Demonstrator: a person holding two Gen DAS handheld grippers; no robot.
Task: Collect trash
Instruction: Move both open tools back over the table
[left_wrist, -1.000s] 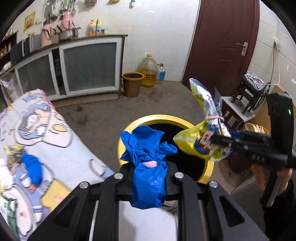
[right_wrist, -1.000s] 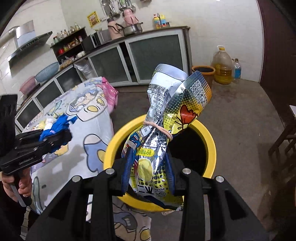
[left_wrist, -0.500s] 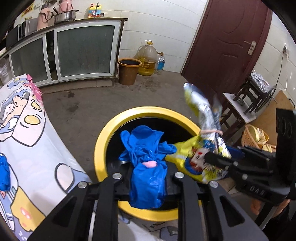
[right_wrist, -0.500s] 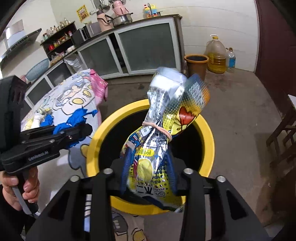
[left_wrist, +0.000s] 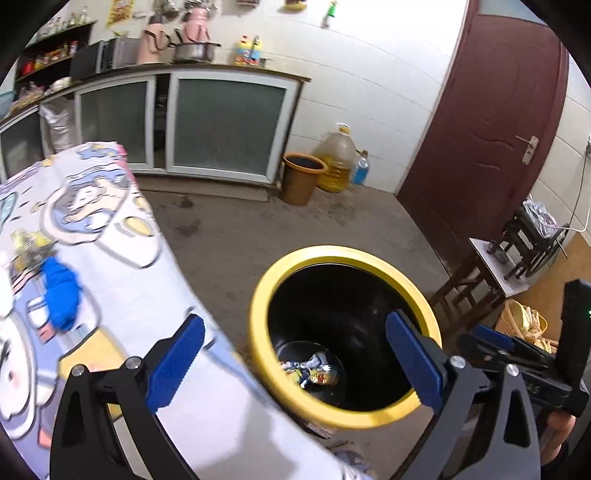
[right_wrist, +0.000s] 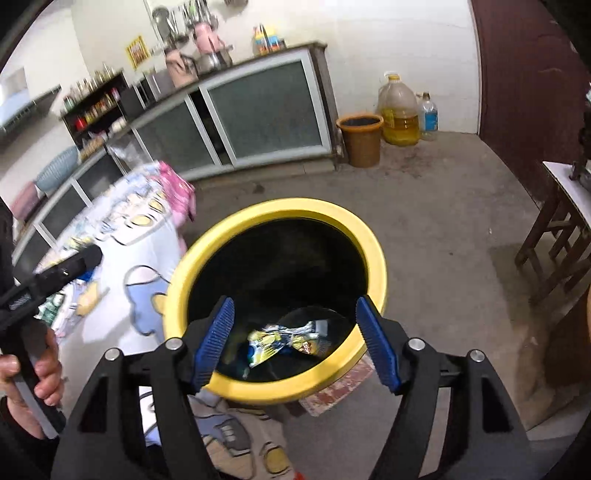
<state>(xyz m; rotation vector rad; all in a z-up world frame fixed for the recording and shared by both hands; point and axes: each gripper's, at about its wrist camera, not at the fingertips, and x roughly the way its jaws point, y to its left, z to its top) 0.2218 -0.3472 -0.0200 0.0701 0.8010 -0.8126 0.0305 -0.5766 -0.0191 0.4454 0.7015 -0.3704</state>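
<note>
Hanging over the yellow-rimmed bin (left_wrist: 255, 295), both grippers are now empty. The left gripper (left_wrist: 295, 354) has its jaws spread as wide as they go and opening, with nothing between the blue pads; a second ago they were clamped on a blue glove. The right gripper (right_wrist: 295, 339) has its jaws partly spread and opening too, and the yellow snack bag (right_wrist: 280, 341) they were pinching now lies on the bin's dark bottom. Judging from this, 2 pieces of trash have been dropped, so this round of the collecting looks done.

More remains. In the left wrist view a second blue glove (left_wrist: 59, 297) lies on the cartoon-printed tabletop (left_wrist: 122, 280), with a crumpled yellowish wrapper (left_wrist: 27, 245) just beyond it, well apart from the bin. These are probably the next things to fetch.

The right wrist view looks almost straight down the bin (right_wrist: 373, 251) and shows the snack bag clearly, with something blue beside it that may be the dropped glove, though I cannot tell. The left wrist view shows only a small patch of wrapper (left_wrist: 314, 371) at the bottom, but it alone shows the tabletop trash sharply; the other view blurs that part behind the left gripper (right_wrist: 85, 258) and the hand (right_wrist: 33, 373) holding it.
</note>
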